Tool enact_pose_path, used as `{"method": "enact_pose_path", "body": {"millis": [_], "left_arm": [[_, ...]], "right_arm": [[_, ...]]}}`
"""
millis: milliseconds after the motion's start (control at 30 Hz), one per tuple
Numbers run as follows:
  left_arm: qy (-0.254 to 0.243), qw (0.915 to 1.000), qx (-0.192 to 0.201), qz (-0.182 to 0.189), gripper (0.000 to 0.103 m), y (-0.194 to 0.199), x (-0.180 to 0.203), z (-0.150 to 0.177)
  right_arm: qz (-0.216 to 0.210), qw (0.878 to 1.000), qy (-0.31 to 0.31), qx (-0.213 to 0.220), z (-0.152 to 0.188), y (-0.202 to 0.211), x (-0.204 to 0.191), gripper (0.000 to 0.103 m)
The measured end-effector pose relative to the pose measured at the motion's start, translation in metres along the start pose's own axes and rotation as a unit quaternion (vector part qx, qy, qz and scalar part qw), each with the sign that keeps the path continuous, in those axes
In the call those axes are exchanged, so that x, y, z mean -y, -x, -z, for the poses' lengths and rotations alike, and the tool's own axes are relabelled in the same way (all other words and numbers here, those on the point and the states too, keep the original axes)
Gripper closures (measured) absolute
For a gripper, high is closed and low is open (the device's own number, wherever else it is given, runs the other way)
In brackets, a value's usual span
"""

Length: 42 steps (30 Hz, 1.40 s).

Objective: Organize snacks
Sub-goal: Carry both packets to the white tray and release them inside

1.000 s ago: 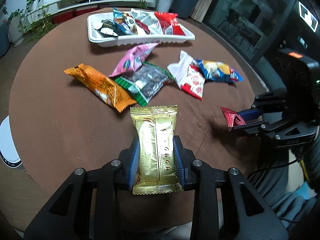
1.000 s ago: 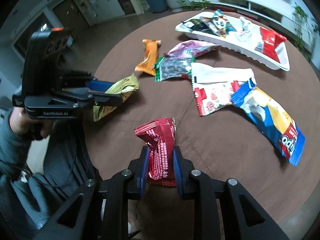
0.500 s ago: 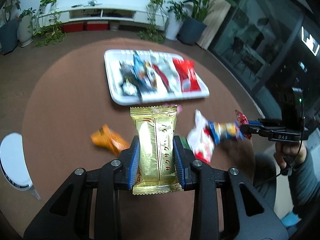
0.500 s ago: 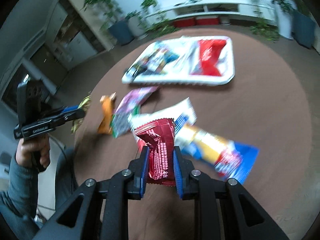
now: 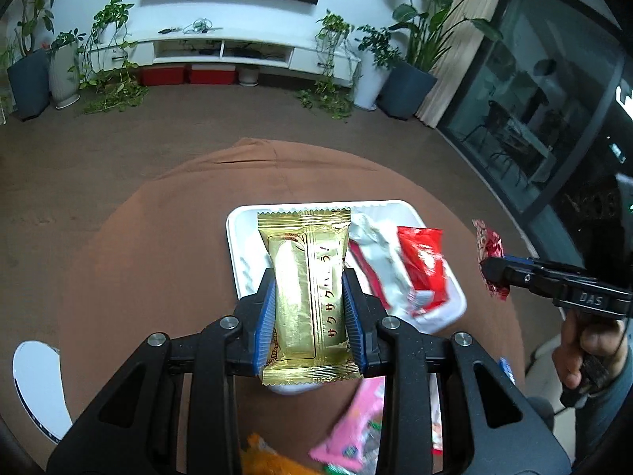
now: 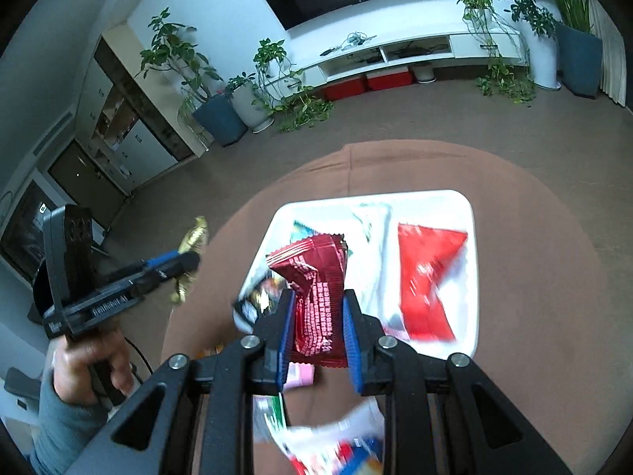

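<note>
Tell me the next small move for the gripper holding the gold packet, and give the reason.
Probably lower the left gripper toward the bare left part of the white tray and release there. The gold packet is clamped between its fingers in front of the tray, whose right part already holds a red packet.

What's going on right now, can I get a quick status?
Left hand-held gripper shut on gold snack pack. Right hand-held gripper shut on dark red snack pack. White tray ahead, partly filled. Nothing blocking.
</note>
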<state>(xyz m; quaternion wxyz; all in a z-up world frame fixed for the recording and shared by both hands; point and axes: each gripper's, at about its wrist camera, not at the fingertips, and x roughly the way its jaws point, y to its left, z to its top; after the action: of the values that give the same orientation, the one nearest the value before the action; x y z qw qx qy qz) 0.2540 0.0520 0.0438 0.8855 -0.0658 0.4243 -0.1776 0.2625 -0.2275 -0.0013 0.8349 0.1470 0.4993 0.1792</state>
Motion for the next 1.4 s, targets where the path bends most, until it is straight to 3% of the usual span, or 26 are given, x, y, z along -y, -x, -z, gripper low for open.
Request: {"method": "enact_pose_path", "body": {"millis": [300, 667, 1033, 1100, 1333, 1400], "left_arm": [[0.007, 0.9994, -0.028, -0.018, 0.074, -0.066, -0.016, -0.02], [0.006, 0.9975, -0.065, -0.028, 0.073, -0.137, -0.018, -0.007], [-0.001, 0.9969, -0.07, -0.035, 0.071, -0.155, -0.014, 0.001], [0.001, 0.9967, -0.071, -0.039, 0.066, -0.153, -0.016, 0.002], [-0.005, 0.9964, -0.073, -0.043, 0.066, -0.147, -0.016, 0.005], [-0.003, 0.9966, -0.071, -0.042, 0.06, -0.143, -0.017, 0.005]], "right_arm": [[0.028, 0.999, 0.001, -0.037, -0.023, -0.068, -0.004, 0.078], [0.072, 0.995, 0.012, -0.071, -0.017, -0.11, 0.003, 0.077], [0.086, 0.993, 0.017, -0.083, -0.014, -0.121, 0.009, 0.075], [0.086, 0.993, 0.017, -0.085, -0.013, -0.122, 0.01, 0.074], [0.093, 0.992, 0.015, -0.086, -0.011, -0.124, 0.01, 0.071], [0.095, 0.992, 0.016, -0.083, -0.011, -0.121, 0.01, 0.07]]}}
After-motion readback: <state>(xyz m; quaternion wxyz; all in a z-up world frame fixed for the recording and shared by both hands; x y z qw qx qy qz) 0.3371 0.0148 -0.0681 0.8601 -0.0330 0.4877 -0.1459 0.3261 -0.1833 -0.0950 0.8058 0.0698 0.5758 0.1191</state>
